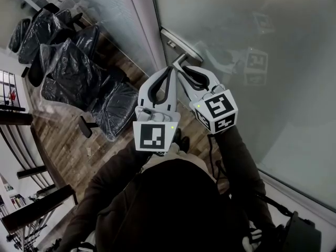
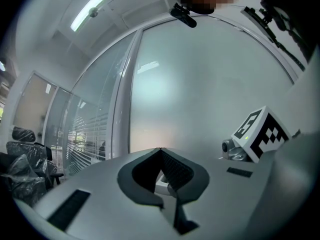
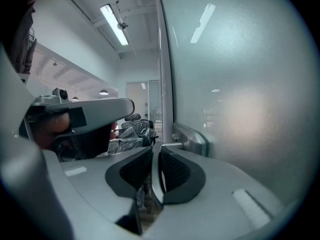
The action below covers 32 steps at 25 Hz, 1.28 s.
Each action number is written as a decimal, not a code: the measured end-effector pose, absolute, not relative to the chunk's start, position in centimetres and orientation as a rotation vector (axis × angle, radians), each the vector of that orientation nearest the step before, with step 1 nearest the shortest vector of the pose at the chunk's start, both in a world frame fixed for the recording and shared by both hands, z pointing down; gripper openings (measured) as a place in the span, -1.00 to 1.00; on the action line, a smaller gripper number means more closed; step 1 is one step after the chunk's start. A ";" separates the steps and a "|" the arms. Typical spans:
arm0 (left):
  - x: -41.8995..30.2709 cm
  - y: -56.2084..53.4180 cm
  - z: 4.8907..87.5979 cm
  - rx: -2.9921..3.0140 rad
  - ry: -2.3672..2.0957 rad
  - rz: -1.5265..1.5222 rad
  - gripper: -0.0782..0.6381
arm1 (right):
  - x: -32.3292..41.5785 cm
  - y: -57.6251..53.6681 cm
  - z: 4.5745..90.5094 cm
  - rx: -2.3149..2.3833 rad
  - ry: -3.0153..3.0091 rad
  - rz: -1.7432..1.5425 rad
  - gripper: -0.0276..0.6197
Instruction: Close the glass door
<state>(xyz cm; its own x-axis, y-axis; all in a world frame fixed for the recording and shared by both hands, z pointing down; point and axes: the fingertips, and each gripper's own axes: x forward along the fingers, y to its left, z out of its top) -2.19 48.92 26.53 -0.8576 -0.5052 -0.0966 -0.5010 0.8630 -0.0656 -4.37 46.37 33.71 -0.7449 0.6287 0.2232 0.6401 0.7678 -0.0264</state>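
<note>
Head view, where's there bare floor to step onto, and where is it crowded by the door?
Bare wood floor runs below the wrapped chairs, left of the person; a narrow strip lies between those chairs and the door frame. Crowded at the door handle: the right tongs grip it, the left tongs close beside.

Frosted glass door (image 1: 262, 62), upright (metal handle (image 1: 176, 41) at edge)

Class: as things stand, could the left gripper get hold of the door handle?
Probably not yet. The left gripper sits right beside the door handle, but its jaws are together, and the right gripper appears clamped on the lever, leaving little free to grasp.
</note>
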 end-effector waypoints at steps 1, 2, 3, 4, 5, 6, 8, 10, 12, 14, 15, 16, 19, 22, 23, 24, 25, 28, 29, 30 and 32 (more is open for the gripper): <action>-2.2 48.9 26.4 -0.793 2.923 -0.062 -0.79 | -4.4 46.4 33.7 -0.996 -2.747 -0.082 -0.73; -2.1 49.0 26.3 -0.793 2.921 -0.064 -0.79 | -4.5 46.4 33.6 -0.993 -2.751 -0.088 -0.73; -2.2 49.0 26.3 -0.791 2.922 -0.062 -0.79 | -4.5 46.4 33.6 -0.993 -2.756 -0.096 -0.73; -2.2 49.1 26.3 -0.788 2.924 -0.058 -0.79 | -4.5 46.4 33.7 -0.996 -2.760 -0.105 -0.73; -2.3 49.2 26.3 -0.785 2.927 -0.053 -0.79 | -4.5 46.3 33.7 -1.004 -2.762 -0.116 -0.73; -2.3 49.2 26.4 -0.783 2.930 -0.051 -0.79 | -4.3 46.2 33.8 -1.017 -2.764 -0.126 -0.72; -2.3 49.1 26.8 -0.782 2.931 -0.055 -0.79 | -4.0 45.7 34.1 -1.043 -2.764 -0.137 -0.72; -2.2 48.9 27.2 -0.783 2.934 -0.056 -0.79 | -3.7 45.1 34.2 -1.047 -2.771 -0.133 -0.72; -1.7 48.5 27.3 -0.798 2.930 -0.063 -0.79 | -3.2 44.4 33.9 -1.029 -2.788 -0.127 -0.70; -0.9 48.2 27.0 -0.819 2.930 -0.066 -0.79 | -2.0 43.3 33.0 -0.994 -2.817 -0.127 -0.68; -0.6 48.1 26.6 -0.826 2.932 -0.056 -0.79 | -1.2 42.8 32.3 -0.973 -2.835 -0.123 -0.68; -0.3 48.1 26.4 -0.835 2.933 -0.045 -0.79 | -0.5 42.4 31.7 -0.949 -2.851 -0.116 -0.68; 0.2 47.6 26.2 -0.891 2.925 -0.039 -0.79 | 0.9 41.2 30.3 -0.870 -2.894 -0.099 -0.81; 0.0 47.2 26.5 -0.945 2.924 -0.034 -0.79 | 1.4 41.0 28.7 -0.837 -2.937 -0.099 -0.91; 0.0 47.2 26.4 -0.957 2.915 -0.036 -0.79 | 1.5 41.2 28.2 -0.839 -2.952 -0.098 -0.91; 0.0 47.1 26.2 -0.967 2.902 -0.041 -0.79 | 1.6 41.3 27.7 -0.838 -2.968 -0.099 -0.91; -0.1 47.0 26.0 -0.973 2.887 -0.042 -0.79 | 1.6 41.3 27.3 -0.831 -2.983 -0.103 -0.91; -0.3 46.9 25.3 -0.965 2.852 -0.013 -0.79 | 1.6 41.2 26.6 -0.801 -3.009 -0.130 -0.91; -0.4 46.9 25.5 -0.974 2.850 -0.021 -0.79 | 1.6 41.2 26.4 -0.792 -3.013 -0.140 -0.91; -0.4 46.9 25.7 -0.988 2.850 -0.037 -0.79 | 1.6 41.1 26.2 -0.786 -3.017 -0.145 -0.91; -0.5 46.8 26.0 -1.008 2.848 -0.053 -0.79 | 1.5 41.0 26.0 -0.777 -3.024 -0.146 -0.91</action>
<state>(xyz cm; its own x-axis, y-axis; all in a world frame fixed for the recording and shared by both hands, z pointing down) -0.52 46.80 25.97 -0.7710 -0.6288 -0.1012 -0.6246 0.7775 -0.0730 1.54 40.98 25.98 -0.8764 0.4801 0.0388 0.4816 0.8721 0.0862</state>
